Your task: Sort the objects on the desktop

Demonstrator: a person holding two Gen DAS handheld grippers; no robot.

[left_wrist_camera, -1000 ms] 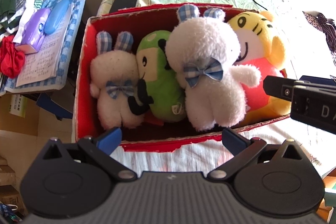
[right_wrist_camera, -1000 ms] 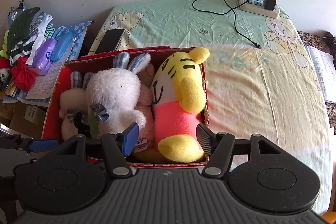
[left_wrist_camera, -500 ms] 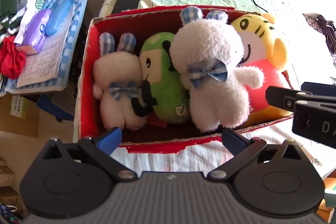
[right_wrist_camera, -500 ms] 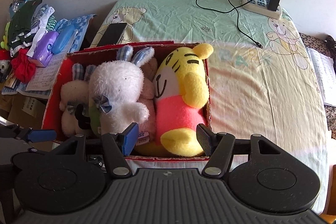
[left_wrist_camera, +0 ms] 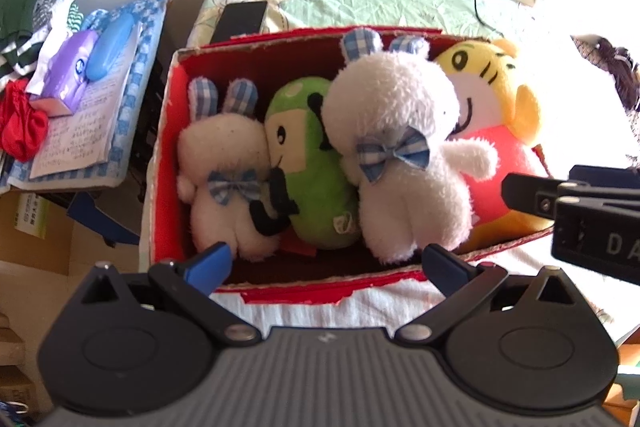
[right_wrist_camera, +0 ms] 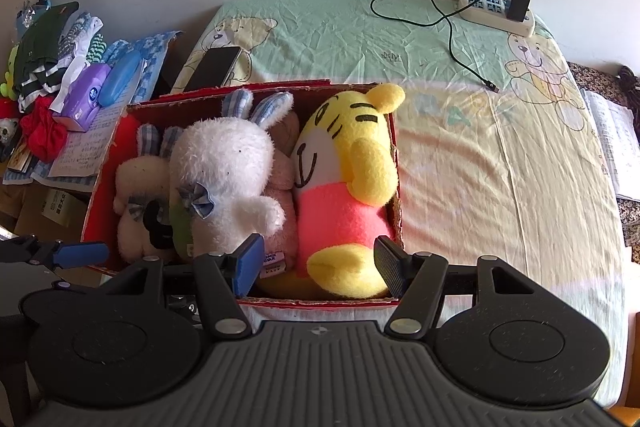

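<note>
We hold both tongs wide and empty: the left tongs (left_wrist_camera: 326,263) and right tongs (right_wrist_camera: 318,263) hover at the near edge of the red box (right_wrist_camera: 320,303) on the bed (right_wrist_camera: 480,167), where the tiger plush (right_wrist_camera: 340,187) and white rabbit plush (right_wrist_camera: 224,171) stand packed upright, side by side.

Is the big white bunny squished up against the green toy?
Touching. The left wrist view shows the big white bunny pressed against the green toy, no gap.

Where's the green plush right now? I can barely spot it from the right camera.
In the left wrist view, the green plush stands inside the red box, wedged between the small white bunny and the big white bunny.
</note>
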